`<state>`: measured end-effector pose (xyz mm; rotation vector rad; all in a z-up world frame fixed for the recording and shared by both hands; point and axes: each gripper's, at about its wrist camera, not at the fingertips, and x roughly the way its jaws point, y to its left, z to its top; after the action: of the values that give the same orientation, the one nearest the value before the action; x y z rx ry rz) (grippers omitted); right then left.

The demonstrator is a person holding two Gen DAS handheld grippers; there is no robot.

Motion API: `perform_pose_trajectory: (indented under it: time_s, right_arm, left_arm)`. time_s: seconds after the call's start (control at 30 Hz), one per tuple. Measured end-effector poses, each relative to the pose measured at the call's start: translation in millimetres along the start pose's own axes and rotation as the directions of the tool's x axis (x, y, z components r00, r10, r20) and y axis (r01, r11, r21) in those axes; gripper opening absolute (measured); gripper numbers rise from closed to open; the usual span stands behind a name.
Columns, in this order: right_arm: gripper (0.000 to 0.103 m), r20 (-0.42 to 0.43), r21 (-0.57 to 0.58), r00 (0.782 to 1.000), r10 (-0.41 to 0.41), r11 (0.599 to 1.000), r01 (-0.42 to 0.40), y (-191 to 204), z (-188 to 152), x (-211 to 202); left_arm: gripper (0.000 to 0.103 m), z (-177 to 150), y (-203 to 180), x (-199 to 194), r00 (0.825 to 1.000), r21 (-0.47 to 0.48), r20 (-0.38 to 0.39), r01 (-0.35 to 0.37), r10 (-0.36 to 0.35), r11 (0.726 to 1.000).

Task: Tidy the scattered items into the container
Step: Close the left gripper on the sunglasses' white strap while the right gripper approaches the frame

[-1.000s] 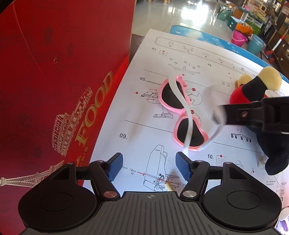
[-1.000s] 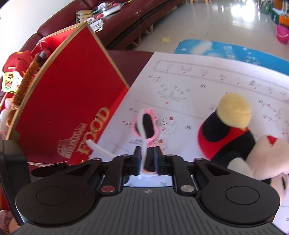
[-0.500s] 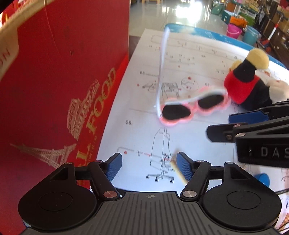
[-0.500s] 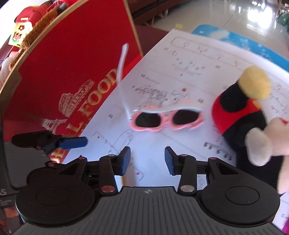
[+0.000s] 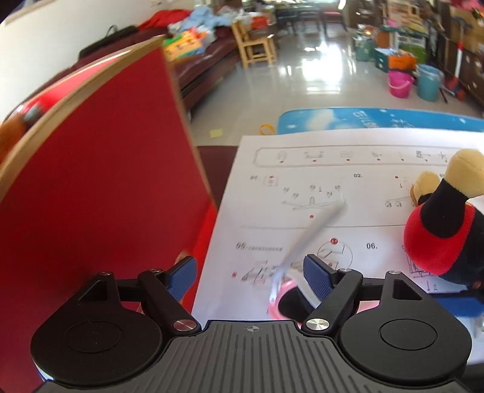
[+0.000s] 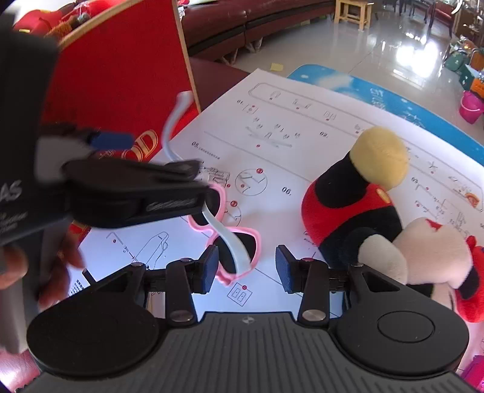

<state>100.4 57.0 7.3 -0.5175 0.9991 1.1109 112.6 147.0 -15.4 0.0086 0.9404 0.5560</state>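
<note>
half the sunglasses [image 6: 233,241] hidden by left gripper [image 6: 151,169]

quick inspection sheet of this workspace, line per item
surface: white assembly-instruction sheet lies flat beside the red box.
job's things: pink heart sunglasses on the sheet, one white temple arm raised; mouse plush toy lying on the sheet; red box standing upright at the left.
clutter: nothing seen on the sheet besides these.
grippers: left tongs open, above one lens of the sunglasses; right tongs open, over the other lens.
cables: nothing seen.
surroundings: dark red sofa, wooden chair, pink bucket and blue bucket on a glossy tiled floor.
</note>
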Motion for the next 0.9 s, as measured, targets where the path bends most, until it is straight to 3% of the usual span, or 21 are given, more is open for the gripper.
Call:
perform_pose_trajectory:
  time_s: [0.03,0.07,0.1,0.17,0.2,0.3,0.37,0.53,0.73,0.77,0.9]
  right_arm:
    - [0.046,0.001,-0.004,1.000,-0.006,1.000,0.006,0,0,3]
    - [0.046,-0.001,-0.001,1.000,-0.010,1.000,0.010,-1,0,7]
    - [0.046,-0.008,0.011,1.000,-0.006,1.000,0.006,-2,0,10]
    - [0.046,-0.013,0.035,1.000,0.010,0.999,-0.010,-5,-1,14]
    - [0.045,-0.011,0.040,1.000,0.012,0.999,-0.012,-5,-2,15]
    - [0.042,-0.015,0.035,1.000,-0.005,0.999,0.005,-5,-4,22]
    - [0.027,-0.006,0.068,1.000,-0.026,0.997,0.026,-10,-4,25]
    - [0.025,-0.019,0.180,1.000,-0.009,0.984,0.013,-24,-7,22]
    - [0.018,-0.065,0.332,0.995,0.074,0.942,-0.049,-35,-25,8]
    - [0.018,-0.066,0.358,0.994,0.082,0.932,-0.053,-37,-30,3]
    - [0.015,-0.082,0.450,0.989,0.125,0.890,-0.075,-44,-51,-10]
  left_arm:
    - [0.083,3,-5,6,1.000,0.020,-0.019,0.016,-0.015,1.000]
    - [0.073,7,-8,13,0.998,0.031,-0.047,0.042,-0.040,0.999]
    - [0.050,10,-11,21,0.994,0.038,-0.087,0.071,-0.068,0.997]
    - [0.032,11,-16,33,0.982,0.049,-0.158,0.109,-0.100,0.993]
    - [0.036,9,-18,36,0.980,0.060,-0.167,0.115,-0.104,0.992]
    - [0.032,10,-23,37,0.977,0.096,-0.184,0.129,-0.110,0.987]
    - [0.031,12,-20,38,0.968,0.082,-0.218,0.148,-0.127,0.986]
    - [0.031,14,5,43,0.913,-0.093,-0.331,0.221,-0.240,0.971]
    - [0.031,-10,12,21,0.888,-0.116,-0.376,0.238,-0.264,0.964]
    - [0.038,-16,12,16,0.884,-0.118,-0.382,0.244,-0.271,0.962]
    - [0.046,-39,16,-4,0.856,-0.141,-0.407,0.285,-0.318,0.948]
